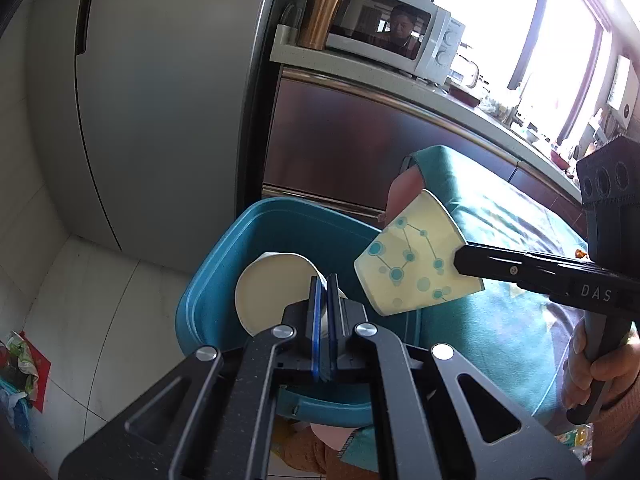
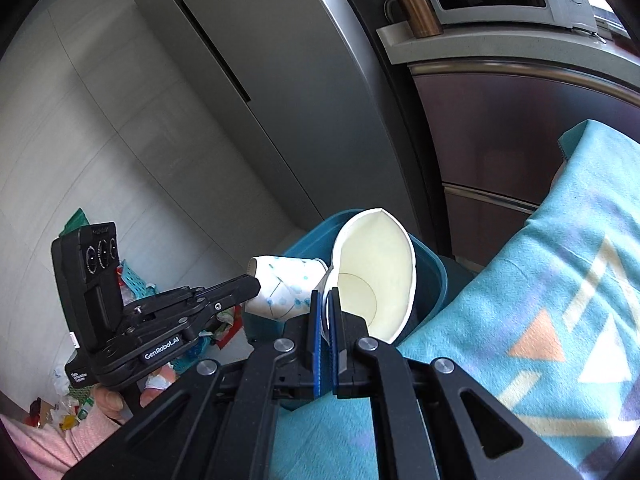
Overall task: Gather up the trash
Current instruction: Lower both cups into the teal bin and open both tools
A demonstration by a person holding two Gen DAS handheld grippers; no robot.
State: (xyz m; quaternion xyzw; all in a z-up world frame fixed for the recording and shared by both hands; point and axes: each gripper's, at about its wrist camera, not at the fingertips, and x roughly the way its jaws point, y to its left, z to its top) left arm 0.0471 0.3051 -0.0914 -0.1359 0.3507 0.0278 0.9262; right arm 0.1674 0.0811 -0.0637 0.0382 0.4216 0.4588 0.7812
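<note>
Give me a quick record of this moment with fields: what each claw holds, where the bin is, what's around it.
left claw: shut on the rim of a paper cup, over the bin
right claw: shut on the rim of a second paper cup, squashed, near the bin
bin: blue, open, beside a teal blanket
background: fridge, microwave, copper tumbler

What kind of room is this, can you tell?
Most likely a home kitchen: a microwave sits on a counter beside a tall grey fridge, with cabinet fronts below and a blue bin on the floor.
</note>
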